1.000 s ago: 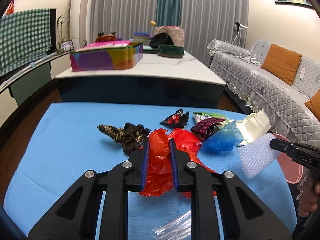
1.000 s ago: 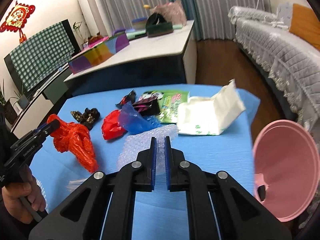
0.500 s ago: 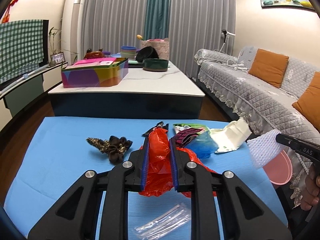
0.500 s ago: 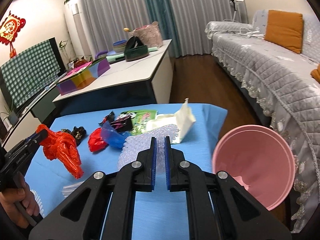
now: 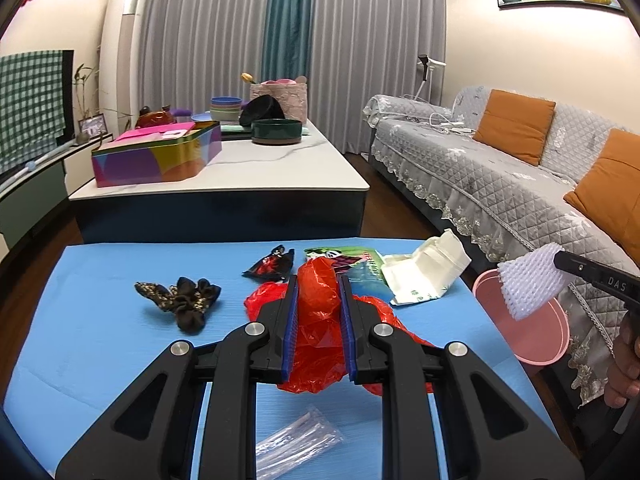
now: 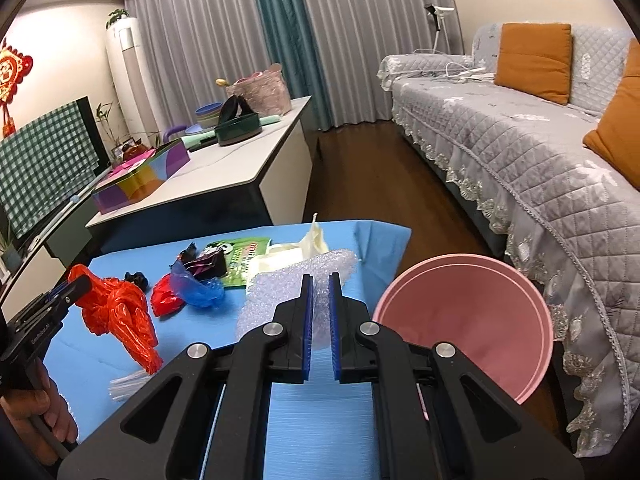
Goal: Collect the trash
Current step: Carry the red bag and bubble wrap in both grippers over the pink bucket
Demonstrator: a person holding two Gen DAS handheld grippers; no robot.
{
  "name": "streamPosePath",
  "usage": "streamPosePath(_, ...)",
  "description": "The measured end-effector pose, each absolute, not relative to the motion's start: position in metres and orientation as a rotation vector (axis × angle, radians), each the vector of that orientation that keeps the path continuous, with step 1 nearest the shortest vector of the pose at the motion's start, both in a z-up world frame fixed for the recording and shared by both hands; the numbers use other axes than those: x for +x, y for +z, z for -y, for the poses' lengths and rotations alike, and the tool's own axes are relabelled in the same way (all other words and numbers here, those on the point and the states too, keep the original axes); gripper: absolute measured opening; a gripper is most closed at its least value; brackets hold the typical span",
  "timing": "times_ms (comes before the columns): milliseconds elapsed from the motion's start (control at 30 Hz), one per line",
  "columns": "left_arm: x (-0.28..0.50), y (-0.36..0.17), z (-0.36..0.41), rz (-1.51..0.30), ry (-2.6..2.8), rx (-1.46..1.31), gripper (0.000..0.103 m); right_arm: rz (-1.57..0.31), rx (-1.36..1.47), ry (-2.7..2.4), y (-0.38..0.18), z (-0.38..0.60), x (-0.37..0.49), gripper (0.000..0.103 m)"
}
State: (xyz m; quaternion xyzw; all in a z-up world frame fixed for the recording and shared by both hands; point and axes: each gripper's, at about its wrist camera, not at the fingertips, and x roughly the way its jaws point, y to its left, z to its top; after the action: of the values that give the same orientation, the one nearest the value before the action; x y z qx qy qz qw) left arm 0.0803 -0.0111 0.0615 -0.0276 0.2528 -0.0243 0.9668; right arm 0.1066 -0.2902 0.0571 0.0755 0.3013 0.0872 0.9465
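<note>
Carrying two pieces of trash at once, I am mid-transfer toward the round pink plastic bin [image 6: 472, 320], which stands on the floor just off the right edge of the blue-covered table [image 5: 80, 320]; my left gripper [image 5: 318, 320] is closed narrowly on a crumpled red plastic bag [image 5: 320, 300], lifted clear of the table; my right gripper [image 6: 319, 312] is pinched nearly shut on a sheet of clear bubble wrap [image 6: 280, 292], which hangs just beside the bin's rim (not yet over the opening, as far as I can judge); the next move, I think, calls for bringing the right gripper over the bin's mouth and parting its jaws, then the left. Counted on the table: one white tissue pack [image 5: 420, 276], one green snack packet [image 6: 236, 256], one blue plastic bag [image 6: 196, 288], a second red bag [image 6: 164, 300], one dark wrapper [image 5: 272, 264], one black scrunchie [image 5: 184, 300], one clear plastic wrapper [image 5: 296, 444].
</note>
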Motion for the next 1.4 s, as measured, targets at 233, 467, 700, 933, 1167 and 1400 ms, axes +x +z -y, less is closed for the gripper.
streamPosePath(233,0.084,0.059,0.021,-0.514,-0.065,-0.047,0.019,-0.602,0.154,0.157,0.06,0.299,0.105,0.008)
streamPosePath(467,0.086,0.057,0.024,-0.517,-0.073,-0.048,0.019,-0.598,0.174,0.139,0.063,0.308,0.104,0.008)
streamPosePath(700,0.087,0.055,0.028,-0.519,-0.078,-0.044,0.019,-0.593,0.187,0.126,0.064,0.314,0.104,0.008)
streamPosePath(933,0.087,0.055,0.029,-0.52,-0.077,-0.043,0.019,-0.591,0.191,0.118,0.066,0.319,0.105,0.008)
streamPosePath(1167,0.087,0.055,0.029,-0.52,-0.078,-0.044,0.019,-0.59,0.193,0.113,0.067,0.32,0.105,0.008)
streamPosePath(1400,0.088,0.055,0.029,-0.52,-0.078,-0.044,0.019,-0.587,0.191,0.112,0.067,0.321,0.105,0.008)
